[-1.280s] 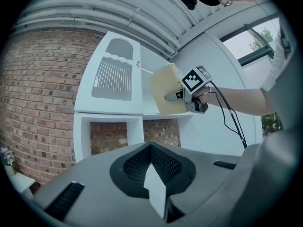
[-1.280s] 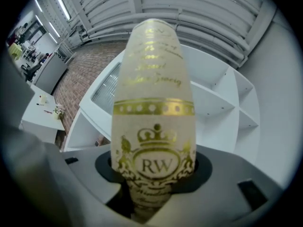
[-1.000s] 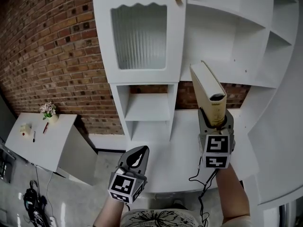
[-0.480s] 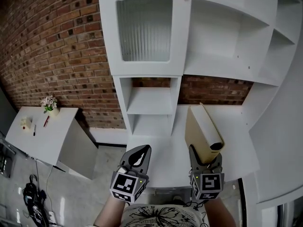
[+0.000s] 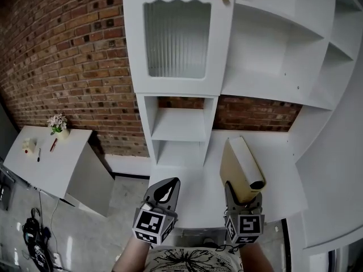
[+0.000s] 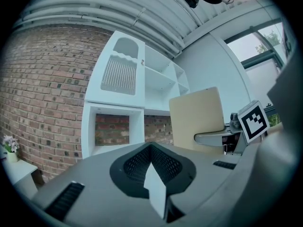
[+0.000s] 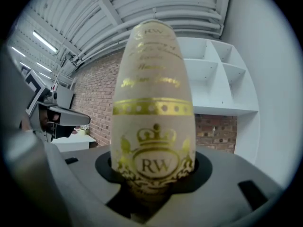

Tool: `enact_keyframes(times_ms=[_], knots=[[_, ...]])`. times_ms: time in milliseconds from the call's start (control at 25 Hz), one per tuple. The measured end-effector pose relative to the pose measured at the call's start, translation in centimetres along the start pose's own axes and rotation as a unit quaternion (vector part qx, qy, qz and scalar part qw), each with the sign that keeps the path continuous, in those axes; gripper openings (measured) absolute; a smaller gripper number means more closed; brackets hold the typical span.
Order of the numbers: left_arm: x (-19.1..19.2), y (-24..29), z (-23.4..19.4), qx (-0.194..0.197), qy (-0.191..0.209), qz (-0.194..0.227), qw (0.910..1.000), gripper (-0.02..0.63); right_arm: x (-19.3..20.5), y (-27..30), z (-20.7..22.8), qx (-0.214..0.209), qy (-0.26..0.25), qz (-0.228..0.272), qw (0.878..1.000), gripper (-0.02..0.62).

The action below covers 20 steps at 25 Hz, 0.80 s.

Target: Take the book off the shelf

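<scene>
A cream book (image 5: 241,168) with a gold crest on its spine stands tilted in my right gripper (image 5: 244,196), which is shut on its lower end. It hangs over the white desk top (image 5: 190,194), clear of the shelf unit (image 5: 180,123). In the right gripper view the book's spine (image 7: 154,108) rises straight out of my right gripper (image 7: 154,176) and fills the middle. My left gripper (image 5: 165,190) is shut with nothing in it, low at the desk's front edge. From the left gripper view, past my left gripper (image 6: 152,157), the book's cover (image 6: 196,115) shows to the right.
The white shelf unit has a ribbed-glass cabinet door (image 5: 177,38) and open compartments to the right (image 5: 272,55). A brick wall (image 5: 68,67) lies behind. A small white table (image 5: 45,157) with flowers (image 5: 57,123) stands at the left.
My right gripper has brought the book down and back from the shelf toward my body, low over the desk. The left gripper has barely moved.
</scene>
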<state>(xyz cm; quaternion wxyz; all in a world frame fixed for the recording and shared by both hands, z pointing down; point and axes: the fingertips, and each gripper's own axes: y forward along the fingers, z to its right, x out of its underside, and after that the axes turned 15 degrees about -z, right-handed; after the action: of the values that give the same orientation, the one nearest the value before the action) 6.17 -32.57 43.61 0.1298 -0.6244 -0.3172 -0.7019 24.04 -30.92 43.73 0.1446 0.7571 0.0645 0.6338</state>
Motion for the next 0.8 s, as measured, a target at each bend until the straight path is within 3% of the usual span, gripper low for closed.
enact_keyframes(times_ms=[800], knots=[[0.0, 0.1, -1.7, -0.020, 0.006, -0.001, 0.9998, 0.014, -0.6, 1.6, -0.9, -0.016, 0.004, 0.005, 1.000, 0.224]])
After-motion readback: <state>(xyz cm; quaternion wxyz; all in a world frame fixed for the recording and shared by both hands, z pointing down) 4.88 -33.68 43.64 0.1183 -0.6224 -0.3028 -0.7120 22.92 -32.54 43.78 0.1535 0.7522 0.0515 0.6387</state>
